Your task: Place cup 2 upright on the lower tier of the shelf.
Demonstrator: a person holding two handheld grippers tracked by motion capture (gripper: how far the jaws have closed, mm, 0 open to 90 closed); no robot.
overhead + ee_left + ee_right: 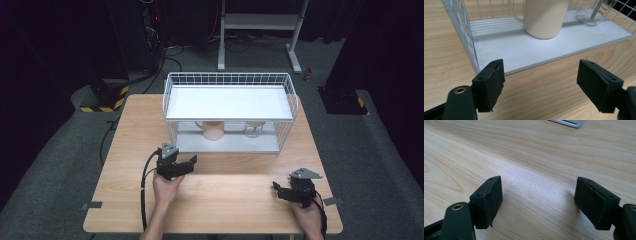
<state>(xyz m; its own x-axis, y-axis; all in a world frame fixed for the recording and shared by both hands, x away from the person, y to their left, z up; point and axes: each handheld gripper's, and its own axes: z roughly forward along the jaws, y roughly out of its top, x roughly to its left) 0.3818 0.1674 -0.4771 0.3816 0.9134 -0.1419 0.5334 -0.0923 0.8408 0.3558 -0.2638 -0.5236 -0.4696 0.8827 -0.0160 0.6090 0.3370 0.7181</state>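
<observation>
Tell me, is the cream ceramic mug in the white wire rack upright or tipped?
Upright: the cream ceramic mug stands flat on the white wire rack's lower shelf.

Dark room; grey carpet floor (60, 165); white metal stand (260, 22) at back; black-yellow hazard tape (102, 107) nr light wood desk (225, 200).

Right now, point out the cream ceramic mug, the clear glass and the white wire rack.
cream ceramic mug (544, 18), left gripper view, on its side wall
clear glass (590, 17), left gripper view, on its lower bowl
white wire rack (227, 79), high view, on its back top rim
</observation>
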